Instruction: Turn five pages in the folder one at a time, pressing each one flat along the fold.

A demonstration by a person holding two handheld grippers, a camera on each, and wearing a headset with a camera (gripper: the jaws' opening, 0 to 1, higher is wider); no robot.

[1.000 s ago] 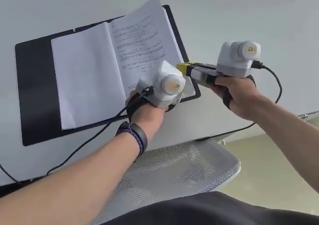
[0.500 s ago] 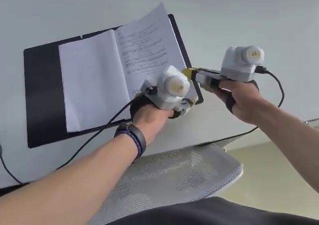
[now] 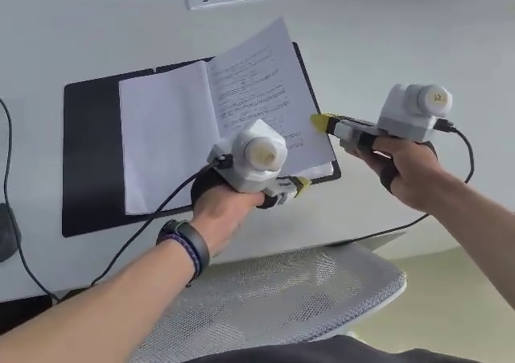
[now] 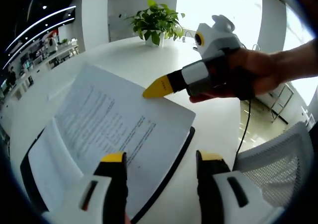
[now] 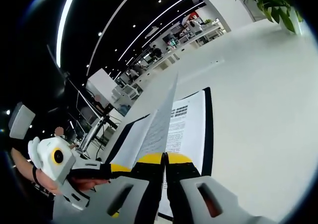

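The page clamped in the right tool is thin matt paper. That tool and the left tool are glossy white plastic with yellow tips. Beneath them, the folder looks matt black and the counter smooth white.

Left gripper has its yellow-tipped jaws spread wide, and one of them overlaps the printed page in the picture. The page sits raised above the black folder, whose edge peeks out underneath. The right gripper comes in from the right, held in a hand, yellow tips squeezed together right at the page's far edge. There's a potted plant further back on the white table, and a mesh chair bottom right.
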